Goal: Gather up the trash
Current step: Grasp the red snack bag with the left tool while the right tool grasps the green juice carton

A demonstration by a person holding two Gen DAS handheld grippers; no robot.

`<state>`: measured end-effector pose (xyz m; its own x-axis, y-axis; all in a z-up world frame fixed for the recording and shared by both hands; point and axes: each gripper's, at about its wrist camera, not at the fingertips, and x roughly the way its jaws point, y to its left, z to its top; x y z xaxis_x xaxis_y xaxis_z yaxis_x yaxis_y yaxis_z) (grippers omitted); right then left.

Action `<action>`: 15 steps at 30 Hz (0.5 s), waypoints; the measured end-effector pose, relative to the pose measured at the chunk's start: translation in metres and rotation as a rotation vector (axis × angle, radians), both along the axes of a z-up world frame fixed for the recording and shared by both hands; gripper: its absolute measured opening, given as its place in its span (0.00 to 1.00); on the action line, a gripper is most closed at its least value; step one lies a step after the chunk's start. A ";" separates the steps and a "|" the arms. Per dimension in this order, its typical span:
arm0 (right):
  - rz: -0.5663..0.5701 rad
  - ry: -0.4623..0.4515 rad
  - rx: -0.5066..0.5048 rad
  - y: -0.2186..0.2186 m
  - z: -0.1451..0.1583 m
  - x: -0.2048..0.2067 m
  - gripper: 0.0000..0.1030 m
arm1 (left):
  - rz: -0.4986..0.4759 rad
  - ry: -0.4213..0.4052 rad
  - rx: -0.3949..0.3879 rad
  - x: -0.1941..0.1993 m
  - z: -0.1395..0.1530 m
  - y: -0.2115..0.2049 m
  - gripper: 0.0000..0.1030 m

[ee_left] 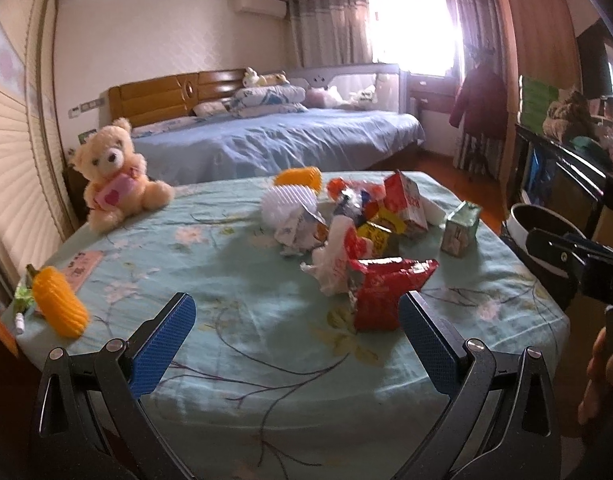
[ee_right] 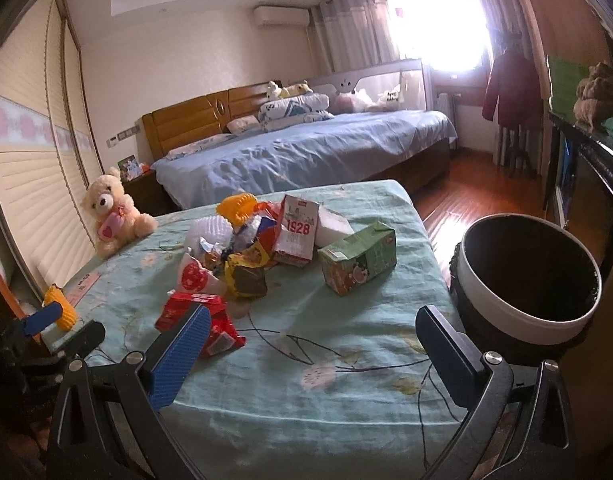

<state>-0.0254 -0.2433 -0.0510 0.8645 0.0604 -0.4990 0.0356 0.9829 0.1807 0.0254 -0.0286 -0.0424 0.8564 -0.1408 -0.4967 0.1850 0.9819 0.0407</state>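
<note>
Overexposed window [ee_left: 410,24] backlights room; fisheye edges bend, vignette dark.

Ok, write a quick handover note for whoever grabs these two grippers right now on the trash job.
Left gripper: open, empty, just short of the red snack wrapper.
Right gripper: open, empty, over the near table edge.
Trash pile sits mid-table; the green carton lies apart on its right.
Bin stands off the table's right side; nothing visible inside.
Done: nothing collected yet.
Left: every wrapper and carton. Leave the teddy bear.

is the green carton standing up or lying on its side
Lying on its side: in the right wrist view the green carton rests lengthwise on the tablecloth.
</note>
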 end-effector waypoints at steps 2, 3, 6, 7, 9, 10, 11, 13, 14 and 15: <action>0.001 0.013 0.004 -0.003 -0.003 0.005 1.00 | -0.024 0.020 0.001 0.006 -0.004 -0.006 1.00; 0.003 0.022 0.009 -0.004 -0.004 0.008 1.00 | -0.040 0.032 0.002 0.010 -0.006 -0.009 1.00; 0.006 0.046 0.022 -0.008 -0.010 0.015 1.00 | -0.066 0.053 0.010 0.018 -0.011 -0.018 1.00; 0.008 0.053 0.027 -0.010 -0.012 0.018 1.00 | -0.078 0.067 0.013 0.023 -0.015 -0.022 1.00; 0.011 0.065 0.034 -0.013 -0.015 0.024 1.00 | -0.090 0.089 0.018 0.030 -0.019 -0.026 1.00; 0.012 0.071 0.036 -0.014 -0.017 0.027 1.00 | -0.097 0.100 0.019 0.034 -0.021 -0.028 1.00; 0.012 0.082 0.036 -0.015 -0.019 0.033 1.00 | -0.101 0.110 0.020 0.037 -0.023 -0.030 1.00; 0.013 0.097 0.038 -0.017 -0.022 0.043 1.00 | -0.109 0.123 0.017 0.042 -0.026 -0.033 1.00; 0.011 0.104 0.039 -0.018 -0.024 0.047 0.99 | -0.115 0.130 0.016 0.044 -0.028 -0.034 1.00; 0.007 0.115 0.038 -0.019 -0.026 0.053 0.99 | -0.119 0.136 0.017 0.046 -0.029 -0.036 1.00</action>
<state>0.0280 -0.2627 -0.0774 0.8014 0.0870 -0.5918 0.0514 0.9757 0.2131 0.0711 -0.0642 -0.0716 0.7592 -0.2279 -0.6097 0.3047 0.9522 0.0235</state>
